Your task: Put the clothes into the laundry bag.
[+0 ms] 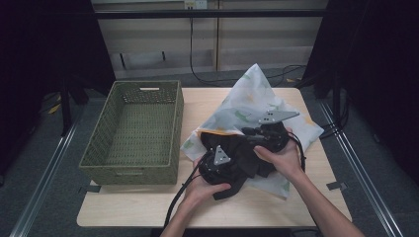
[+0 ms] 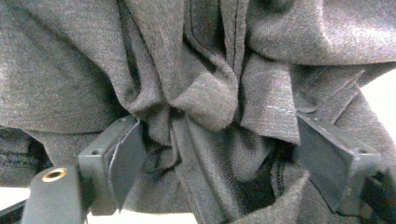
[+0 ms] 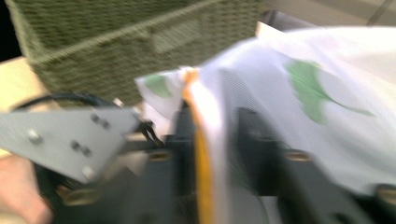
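Dark grey cloth [image 2: 196,88] lies bunched on the surface [image 1: 148,202], inside the white leaf-print bag [image 1: 257,98]. Left tool [image 2: 205,154] stands open around its folds. Right tool [image 3: 210,158] pinches the bag's orange-edged rim. Woven basket [image 1: 133,128] sits beside.

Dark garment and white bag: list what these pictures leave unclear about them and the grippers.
- Dark garment, left gripper view: cropped by the frame; its type is unreadable.
- Left gripper: cloth lies between the jaws; pad contact is unclear.
- Right gripper, right gripper view: blurred, on the orange-edged white bag.
- High view: hands cover both grippers' jaws.
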A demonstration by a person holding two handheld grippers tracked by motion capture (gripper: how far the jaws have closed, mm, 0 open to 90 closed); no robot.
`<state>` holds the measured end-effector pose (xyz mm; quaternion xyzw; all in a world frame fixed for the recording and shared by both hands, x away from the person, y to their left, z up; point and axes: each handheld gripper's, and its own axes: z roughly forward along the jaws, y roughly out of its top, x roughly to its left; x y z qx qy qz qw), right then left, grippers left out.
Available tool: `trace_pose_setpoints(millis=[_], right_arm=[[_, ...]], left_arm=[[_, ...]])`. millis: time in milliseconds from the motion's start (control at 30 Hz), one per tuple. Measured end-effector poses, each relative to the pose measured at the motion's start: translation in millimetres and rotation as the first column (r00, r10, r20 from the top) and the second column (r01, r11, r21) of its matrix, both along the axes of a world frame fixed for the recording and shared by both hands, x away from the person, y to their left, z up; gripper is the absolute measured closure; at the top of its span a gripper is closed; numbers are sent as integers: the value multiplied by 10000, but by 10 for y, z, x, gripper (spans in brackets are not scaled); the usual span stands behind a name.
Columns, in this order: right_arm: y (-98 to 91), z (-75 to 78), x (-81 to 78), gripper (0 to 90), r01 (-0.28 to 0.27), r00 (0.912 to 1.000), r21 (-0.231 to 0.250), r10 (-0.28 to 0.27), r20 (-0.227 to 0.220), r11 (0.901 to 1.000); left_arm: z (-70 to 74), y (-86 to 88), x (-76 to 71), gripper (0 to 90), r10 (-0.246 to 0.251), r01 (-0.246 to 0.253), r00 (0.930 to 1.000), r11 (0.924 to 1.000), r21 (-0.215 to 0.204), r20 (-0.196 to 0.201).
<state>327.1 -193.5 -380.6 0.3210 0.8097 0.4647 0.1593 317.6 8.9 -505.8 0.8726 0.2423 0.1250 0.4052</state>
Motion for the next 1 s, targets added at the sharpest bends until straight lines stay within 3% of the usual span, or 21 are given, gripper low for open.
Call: trace_pose_setpoints(millis=[67, 100, 133, 167, 267, 300, 400, 500, 667, 733, 767, 800, 833, 867, 933, 967, 1000], right_arm=[[66, 24, 25, 891, -51, 9999, 113, 50, 87, 9999], [66, 24, 25, 891, -51, 9999, 113, 50, 87, 9999], [133, 82, 35, 896, -268, 9996, 388, 263, 129, 9989], [157, 120, 27, 897, -358, 9992, 544, 347, 212, 9979], [214, 218, -17, 898, -636, 9973, 620, 611, 419, 9960], [232, 237, -32, 897, -663, 9969, 491, 642, 451, 9966], [228, 216, -46, 897, -647, 9973, 242, 638, 359, 9976], [147, 120, -17, 896, -488, 9988, 358, 484, 116, 9982], [73, -31, 15, 897, -425, 9982, 21, 426, -424, 9991], [69, -5, -8, 899, -488, 9979, 102, 492, -430, 9988], [73, 34, -30, 900, -558, 9978, 153, 563, -350, 9983], [73, 34, -30, 900, -558, 9978, 153, 563, -350, 9983], [100, 165, -101, 900, -783, 9968, 407, 788, -117, 9961], [110, 214, -127, 900, -850, 9964, 433, 851, 2, 9954], [130, 355, -201, 900, -1043, 9942, 606, 1025, 321, 9927], [133, 399, -223, 900, -1083, 9935, 636, 1058, 410, 9921], [133, 399, -223, 900, -1083, 9935, 636, 1058, 410, 9921]], left_arm=[[1, 9, 7, 345, 78, -78, 10000, 10000, 13, -44], [-7, 19, 20, 345, 57, -59, 10000, 9996, -266, -81], [-3, 24, 24, 494, 104, -104, 9999, 9996, -268, -2], [-5, 19, 34, 536, 180, -176, 9998, 9990, -421, 96], [8, 26, 58, 643, 221, -213, 9995, 9992, -336, 226], [6, 21, 53, 672, 370, -361, 9992, 9977, -577, 134], [33, 61, 41, 722, 376, -355, 9988, 9974, -628, 321], [60, 96, 36, 767, 316, -289, 9991, 9956, -894, 286], [155, 141, 94, 813, 612, -552, 9974, 9887, -1393, 391], [211, 142, 119, 817, 899, -784, 9946, 9780, -1931, 517], [211, 142, 119, 819, 899, -784, 9946, 9780, -1931, 517], [265, 144, 138, 819, 1018, -872, 9936, 9672, -2387, 494], [365, 128, 157, 824, 1292, -1043, 9891, 9532, -2838, 702], [441, 105, 183, 825, 1272, -956, 9884, 9454, -3114, 826], [570, 82, 199, 827, 1517, -1110, 9839, 9333, -3415, 948], [570, 82, 199, 828, 1517, -1110, 9839, 9333, -3415, 948], [672, 74, 213, 828, 1650, -1169, 9818, 9155, -3849, 944]])
